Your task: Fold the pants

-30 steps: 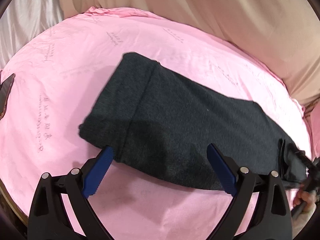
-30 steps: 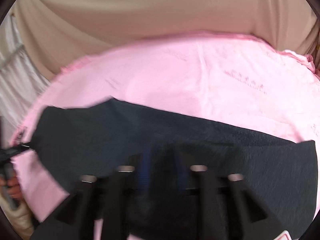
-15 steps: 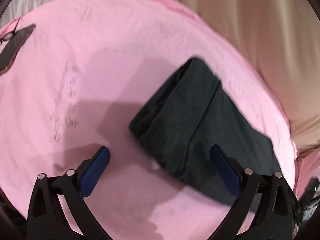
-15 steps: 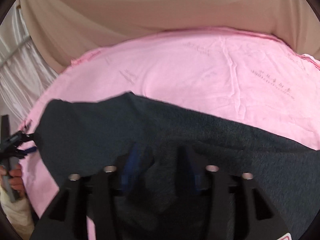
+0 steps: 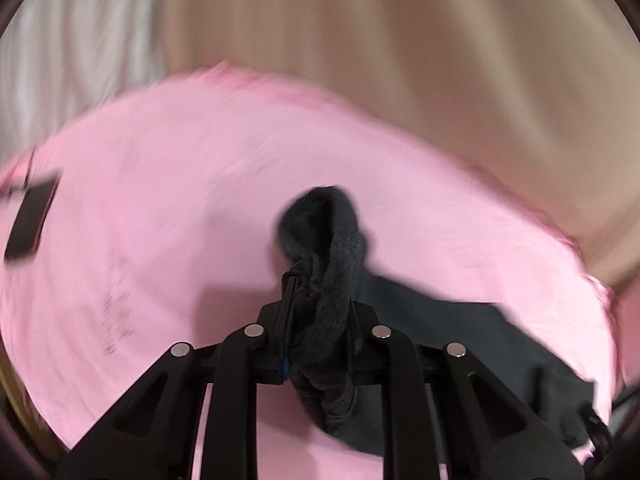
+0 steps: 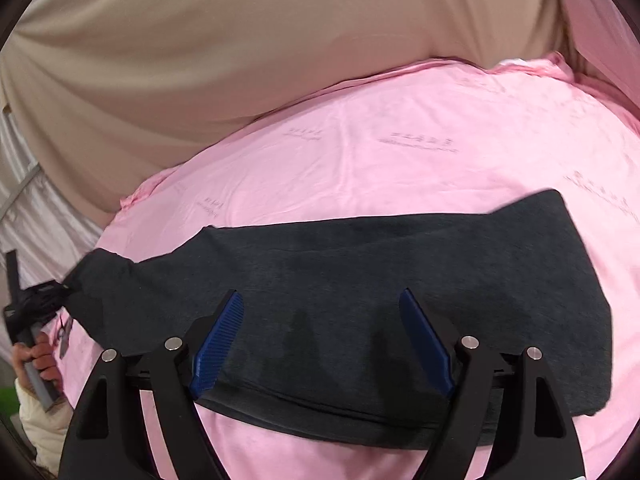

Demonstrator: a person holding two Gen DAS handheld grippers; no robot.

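Presently listed: one pair of dark charcoal knit pants (image 6: 360, 300), laid lengthwise across a pink printed bedsheet (image 6: 400, 160), spanning that sheet from nine to three o'clock in the right wrist view.

Left gripper (image 5: 316, 320): black frame, jaws closing and pressed on a bunched end of the pants (image 5: 332, 272), which rises as a rounded hump at twelve o'clock of the fingers; the rest trails off toward four o'clock. The view is motion-blurred, so which end is gripped cannot be told.

Right gripper (image 6: 320, 340): blue ribbed pads (image 6: 218, 340), jaws opening and wide, poised over the near long edge, nothing pinched.

Left gripper again at nine o'clock (image 6: 40, 300), with a hand (image 6: 38, 356) on its handle.

Flat dark rectangular object (image 5: 32, 224), probably a phone, at nine o'clock on the sheet (image 5: 160, 200).

Beige draped cloth (image 6: 240, 60) behind.
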